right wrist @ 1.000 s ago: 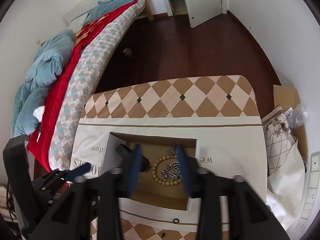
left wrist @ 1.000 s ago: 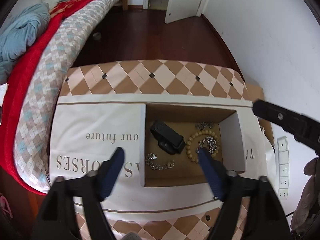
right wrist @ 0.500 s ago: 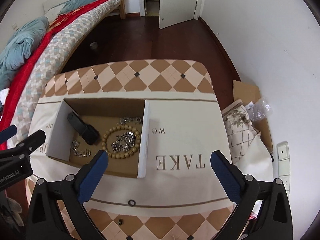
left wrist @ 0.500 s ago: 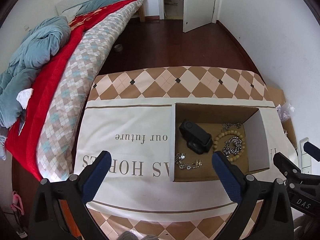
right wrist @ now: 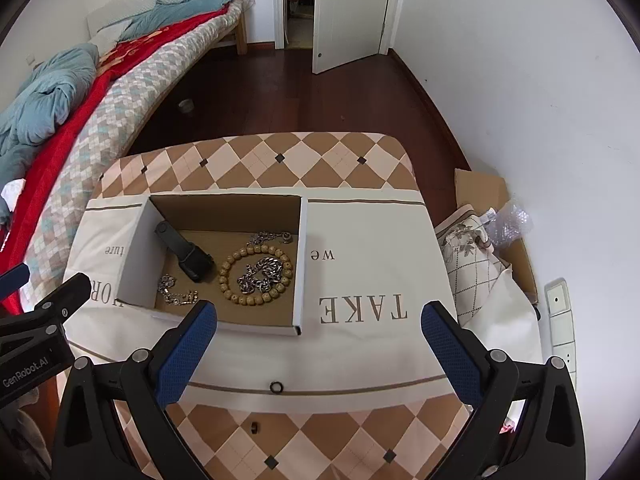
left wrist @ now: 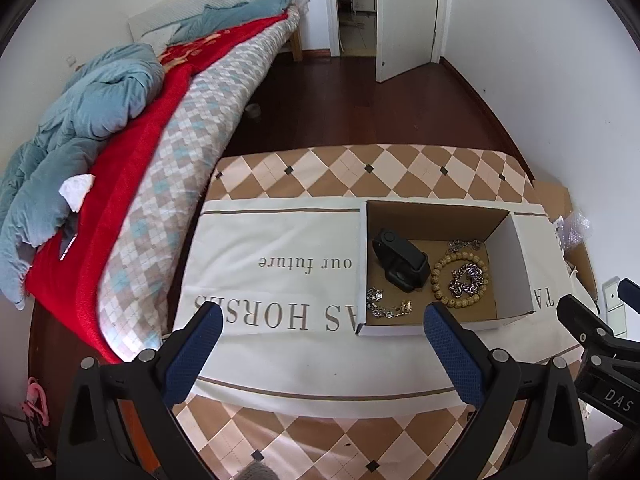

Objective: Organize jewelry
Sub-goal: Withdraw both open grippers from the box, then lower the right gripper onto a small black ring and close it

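Left wrist view: left gripper spread wide, nothing between its blue pads, hanging above the cream printed cloth on the checkered table. Open cardboard box lies ahead and to the right. Inside it: black watch-like band, wooden bead bracelet with a heavy silver chain heaped inside its ring, a thinner silver bracelet by the near wall, another fine chain toward the far wall. Right gripper's tip shows at the right edge.

Right wrist view: right gripper equally splayed and empty, poised over the cloth just beside the box's right wall. Same pieces visible in the box. Outside it: a small dark ring on the cloth's near border, and another small dark piece on the bare table, too small to name.

Judgement: box mostly filled; both claws are free, between items. The loose ring looks like the next job. It calls for a low, narrow pinch on a tiny flat thing, then a short carry over the box wall.
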Demonstrator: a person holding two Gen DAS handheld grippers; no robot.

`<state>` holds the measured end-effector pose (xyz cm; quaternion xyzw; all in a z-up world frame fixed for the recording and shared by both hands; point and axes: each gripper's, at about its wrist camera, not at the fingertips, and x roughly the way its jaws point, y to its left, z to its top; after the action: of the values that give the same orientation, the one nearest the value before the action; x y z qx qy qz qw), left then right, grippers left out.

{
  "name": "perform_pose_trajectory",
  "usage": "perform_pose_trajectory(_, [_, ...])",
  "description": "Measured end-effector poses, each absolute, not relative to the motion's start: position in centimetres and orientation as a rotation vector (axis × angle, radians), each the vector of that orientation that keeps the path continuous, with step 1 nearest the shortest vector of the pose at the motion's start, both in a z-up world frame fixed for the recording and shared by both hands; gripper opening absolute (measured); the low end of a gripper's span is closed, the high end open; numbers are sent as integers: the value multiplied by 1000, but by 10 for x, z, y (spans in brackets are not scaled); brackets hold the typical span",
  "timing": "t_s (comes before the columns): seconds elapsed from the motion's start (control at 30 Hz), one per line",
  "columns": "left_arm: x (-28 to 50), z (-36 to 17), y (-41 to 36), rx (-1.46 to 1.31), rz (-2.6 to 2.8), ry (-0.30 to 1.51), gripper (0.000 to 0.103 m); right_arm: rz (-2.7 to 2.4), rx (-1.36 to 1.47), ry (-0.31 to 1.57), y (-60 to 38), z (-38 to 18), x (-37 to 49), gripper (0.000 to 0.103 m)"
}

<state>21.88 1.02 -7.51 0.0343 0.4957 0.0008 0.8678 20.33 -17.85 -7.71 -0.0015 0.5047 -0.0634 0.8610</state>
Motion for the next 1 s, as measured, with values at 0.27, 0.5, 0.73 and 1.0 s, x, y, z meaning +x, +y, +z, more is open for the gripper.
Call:
perform_pose_trajectory(0.27, [186,-45,16,61,3,970,102,-131,25,993,-176,-47,165,103])
perform_pose_trajectory(0.5, [156,-18,18,58,-8,907,102,-124,41,919,-170,-17,132,103])
perform_pose_trajectory(0.73, [140,-41,23,131,151,889,102,-130,105,933,-186,-41,117,101])
perform_pose_trajectory(1.0, [150,-132,26,176,220,1077,102,-35,172,1126,-189,-162,143,52])
